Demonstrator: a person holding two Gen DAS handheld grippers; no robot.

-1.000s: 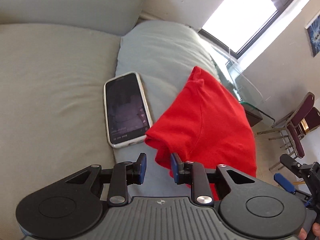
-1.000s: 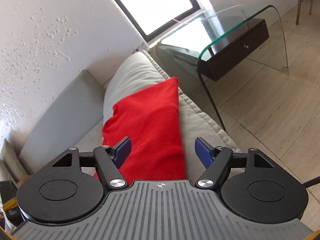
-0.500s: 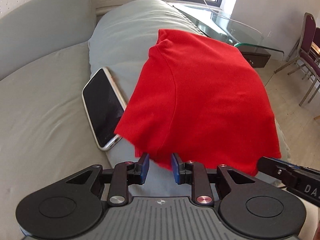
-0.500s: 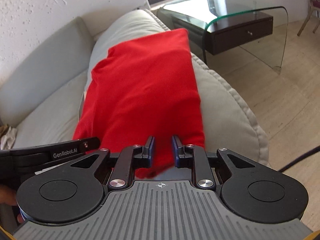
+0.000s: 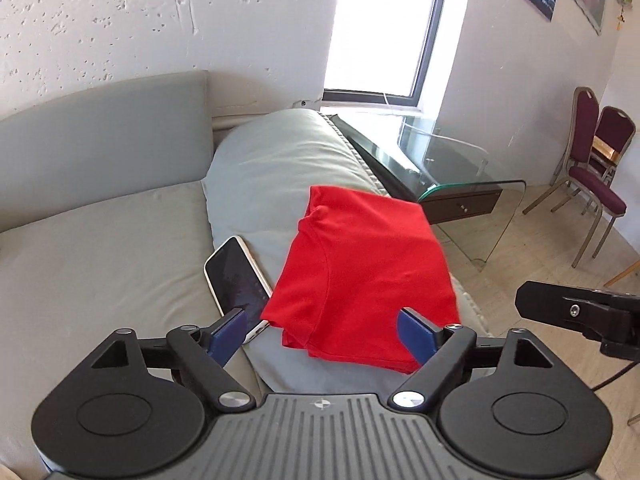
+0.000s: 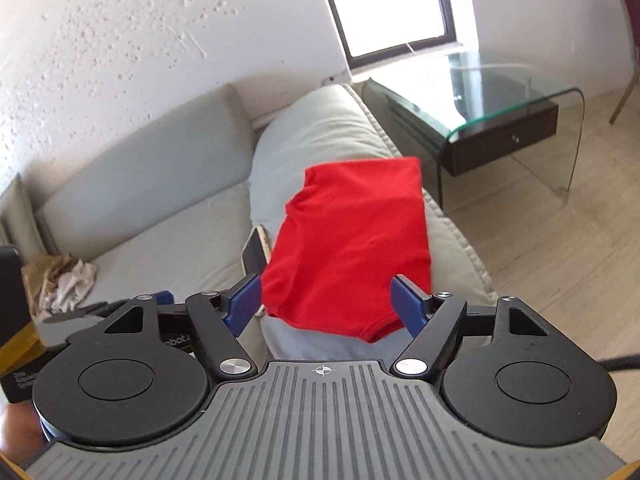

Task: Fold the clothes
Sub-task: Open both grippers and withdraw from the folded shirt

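Observation:
A folded red shirt point(image 5: 364, 276) lies on the grey sofa armrest cushion point(image 5: 272, 168); it also shows in the right wrist view point(image 6: 352, 248). My left gripper point(image 5: 322, 334) is open and empty, held back just short of the shirt's near edge. My right gripper point(image 6: 326, 304) is open and empty too, hovering at the shirt's near edge. Neither gripper touches the cloth.
A white-edged phone point(image 5: 238, 284) lies on the cushion left of the shirt, partly under its edge. A glass side table point(image 5: 460, 172) with a dark drawer stands beyond the armrest. Maroon chairs point(image 5: 592, 168) stand at the right. Crumpled cloth point(image 6: 64, 284) lies on the sofa seat.
Both grippers have opened, let go of the red shirt's near edge and pulled back and up. The shirt now lies folded on the armrest.

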